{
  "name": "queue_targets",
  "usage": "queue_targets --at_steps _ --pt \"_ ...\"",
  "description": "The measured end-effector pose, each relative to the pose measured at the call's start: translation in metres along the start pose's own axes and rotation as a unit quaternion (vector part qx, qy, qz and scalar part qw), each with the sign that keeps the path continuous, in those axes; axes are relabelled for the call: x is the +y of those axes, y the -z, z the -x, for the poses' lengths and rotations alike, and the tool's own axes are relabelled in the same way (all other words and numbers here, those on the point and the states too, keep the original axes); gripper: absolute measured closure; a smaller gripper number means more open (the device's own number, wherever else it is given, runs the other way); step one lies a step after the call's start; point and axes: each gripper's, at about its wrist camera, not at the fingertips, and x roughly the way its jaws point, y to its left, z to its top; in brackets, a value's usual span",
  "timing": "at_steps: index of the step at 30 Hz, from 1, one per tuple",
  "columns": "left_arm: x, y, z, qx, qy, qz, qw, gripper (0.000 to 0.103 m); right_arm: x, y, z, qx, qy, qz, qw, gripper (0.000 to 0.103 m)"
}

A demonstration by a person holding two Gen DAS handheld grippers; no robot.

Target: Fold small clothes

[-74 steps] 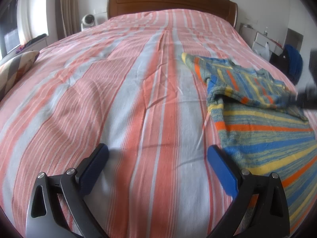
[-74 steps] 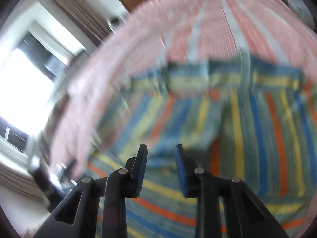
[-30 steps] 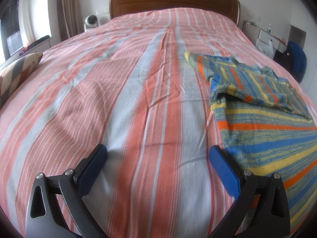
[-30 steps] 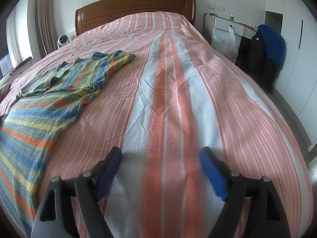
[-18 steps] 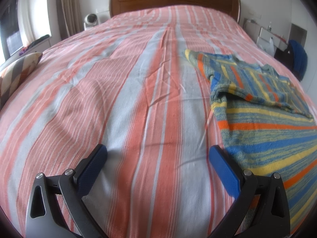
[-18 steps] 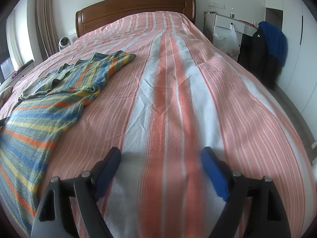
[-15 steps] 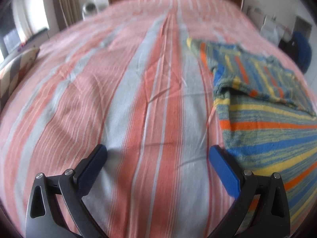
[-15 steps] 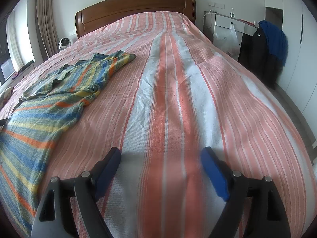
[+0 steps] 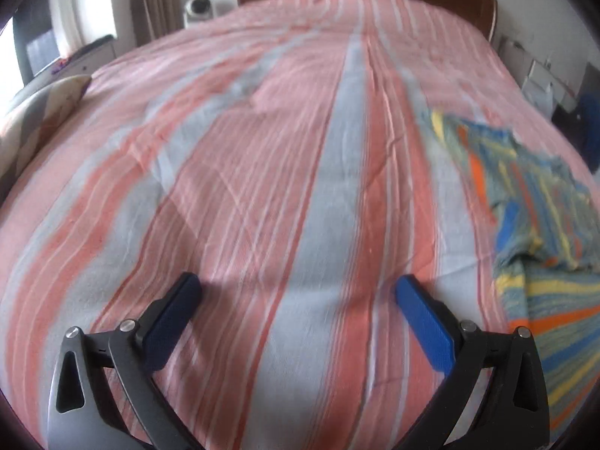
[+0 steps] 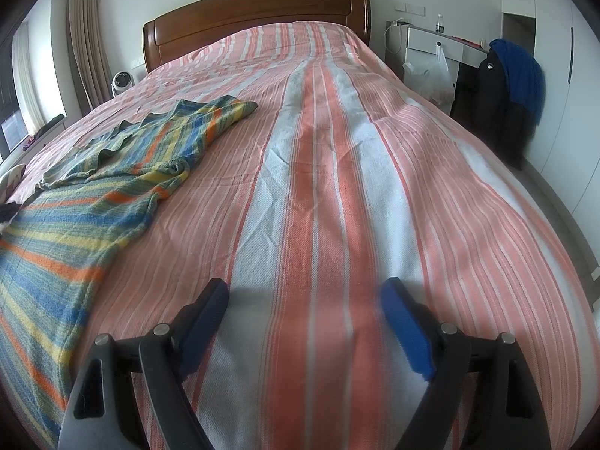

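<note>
The left gripper [image 9: 298, 292] hangs over the bed [image 9: 262, 150] with its fingers [image 9: 425, 322] spread wide, holding nothing and pinching no cloth; only bare striped cover lies between them. The sweater [image 9: 536, 225] lies flat to its right, one sleeve folded across the body, apart from the fingers. The right gripper [image 10: 305, 300] also has its fingers [image 10: 407, 328] spread wide and empty above the cover, with the sweater [image 10: 112, 172] well to its left, stretching toward the far headboard [image 10: 255, 11].
</note>
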Motion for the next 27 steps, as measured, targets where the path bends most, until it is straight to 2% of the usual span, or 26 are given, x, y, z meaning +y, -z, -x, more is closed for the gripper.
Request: queue_targets --at_steps 4,27 --pt "-0.011 0.002 -0.002 0.002 -0.022 -0.017 0.9996 0.0 0.0 0.0 0.0 -0.001 0.0 0.0 1.0 0.019" --pt "-0.012 0.004 -0.003 0.003 -0.016 -0.011 0.9998 0.0 -0.001 0.0 0.001 -0.001 0.003 0.002 1.0 0.019"
